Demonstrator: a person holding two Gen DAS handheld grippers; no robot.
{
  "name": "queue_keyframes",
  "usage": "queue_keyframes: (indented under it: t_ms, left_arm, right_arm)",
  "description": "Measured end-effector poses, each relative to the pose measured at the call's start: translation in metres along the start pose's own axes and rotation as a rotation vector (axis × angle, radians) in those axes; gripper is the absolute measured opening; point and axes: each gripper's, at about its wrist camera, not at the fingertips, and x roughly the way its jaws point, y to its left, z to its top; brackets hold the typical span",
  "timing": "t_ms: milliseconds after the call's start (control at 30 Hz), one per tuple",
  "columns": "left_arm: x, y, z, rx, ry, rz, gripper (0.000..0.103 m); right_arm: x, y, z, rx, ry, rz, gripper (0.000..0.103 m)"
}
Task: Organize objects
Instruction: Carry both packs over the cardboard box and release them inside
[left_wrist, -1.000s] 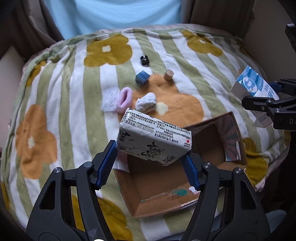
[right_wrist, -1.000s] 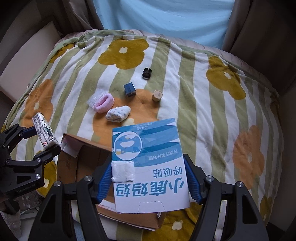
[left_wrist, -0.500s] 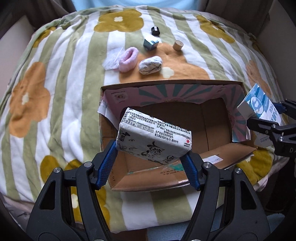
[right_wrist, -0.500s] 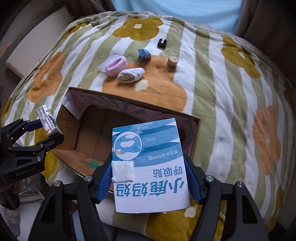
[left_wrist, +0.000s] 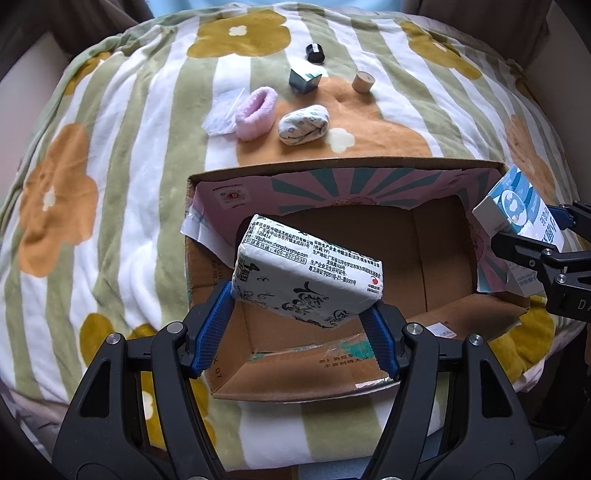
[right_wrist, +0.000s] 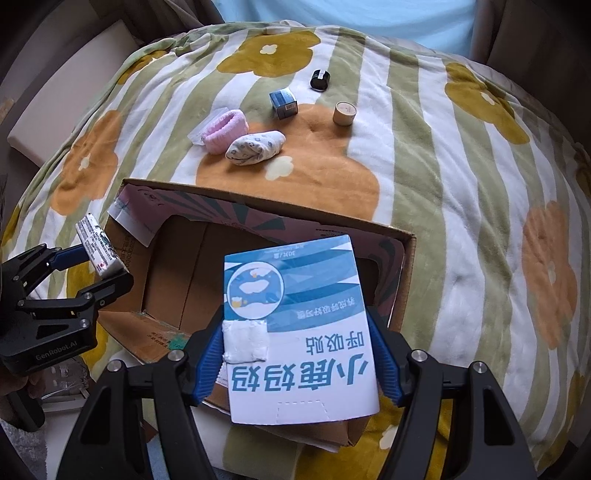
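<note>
My left gripper (left_wrist: 301, 325) is shut on a white tissue pack (left_wrist: 308, 275) with black print, held tilted above the open cardboard box (left_wrist: 332, 173). It also shows in the right wrist view (right_wrist: 98, 254). My right gripper (right_wrist: 297, 354) is shut on a blue and white carton (right_wrist: 295, 317) with Chinese text, held over the box's (right_wrist: 258, 206) right part; the carton also shows in the left wrist view (left_wrist: 517, 206). The box interior looks bare.
On the striped flower blanket (left_wrist: 122, 184) beyond the box lie a pink sock roll (left_wrist: 256, 112), a patterned sock roll (left_wrist: 303, 123), a clear plastic bag (left_wrist: 221, 116), a small blue box (left_wrist: 304, 79), a tan cylinder (left_wrist: 362, 81) and a black cap (left_wrist: 314, 52).
Both grippers have drawn back and risen with their loads, so the whole box is now under them. The grips on the tissue pack and carton are unchanged.
</note>
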Motion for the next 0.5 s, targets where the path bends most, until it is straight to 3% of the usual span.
queue_keyframes:
  t_ms: [33, 67, 133, 233, 500]
  left_arm:
    - [0.001, 0.0, 0.001, -0.004, 0.009, -0.001, 0.071]
    - [0.002, -0.001, 0.002, -0.01, 0.014, -0.001, 0.087]
    - [0.0, -0.001, 0.001, -0.02, 0.006, -0.01, 0.102]
    - [-0.001, -0.001, -0.004, -0.022, 0.017, -0.011, 0.102]
    - [-0.015, 0.009, -0.013, -0.067, 0.037, -0.021, 0.102]
  right_arm:
    - [0.0, -0.001, 0.001, 0.007, -0.004, -0.007, 0.066]
    - [0.0, -0.003, 0.002, 0.021, -0.008, -0.009, 0.066]
    - [0.0, -0.009, 0.002, 0.064, -0.011, 0.016, 0.067]
    - [0.004, -0.016, 0.002, 0.161, 0.005, 0.022, 0.082]
    - [-0.003, -0.015, -0.003, 0.177, -0.018, 0.003, 0.083]
